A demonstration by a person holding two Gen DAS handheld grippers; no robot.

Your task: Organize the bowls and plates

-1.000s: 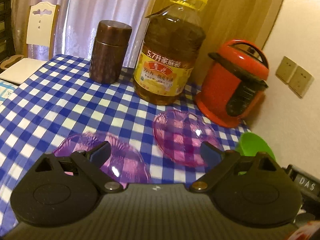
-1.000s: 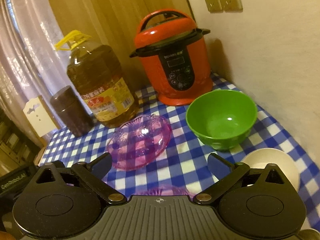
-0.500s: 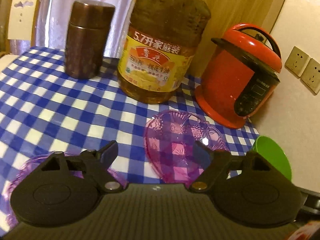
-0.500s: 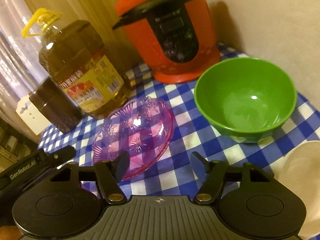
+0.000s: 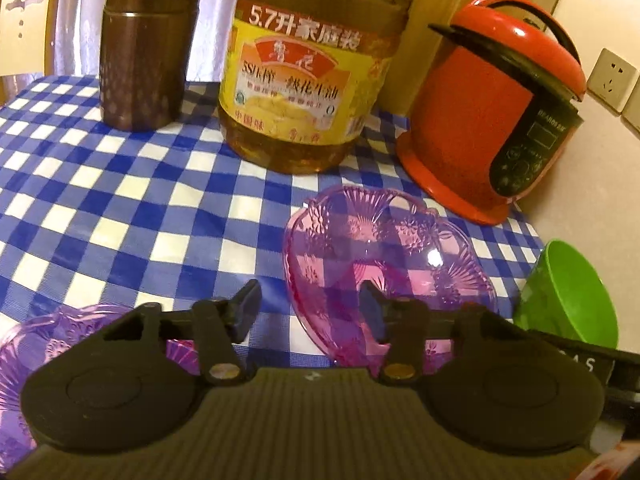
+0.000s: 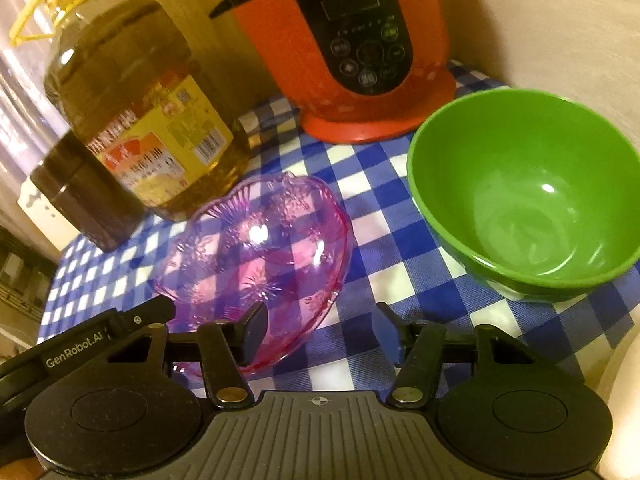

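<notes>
A pink clear heart-shaped dish (image 5: 384,256) lies on the checked table; it also shows in the right wrist view (image 6: 260,252). My left gripper (image 5: 310,312) is open, its right finger over the dish's near left edge. My right gripper (image 6: 324,330) is open, its left finger over the dish's near right edge. A second pink dish (image 5: 36,344) lies at the lower left under the left gripper's body. A green bowl (image 6: 524,208) stands to the right, also seen in the left wrist view (image 5: 568,300). A white dish (image 6: 624,384) shows at the right edge.
A big oil bottle (image 5: 316,68), a brown canister (image 5: 144,48) and a red rice cooker (image 5: 492,116) stand at the back of the blue checked tablecloth (image 5: 120,184). A wall with sockets (image 5: 612,76) is to the right. A chair (image 5: 24,28) stands far left.
Both grippers have moved forward and down toward the heart-shaped dish. Their fingers have narrowed but stay open, now at the dish's near edges.
</notes>
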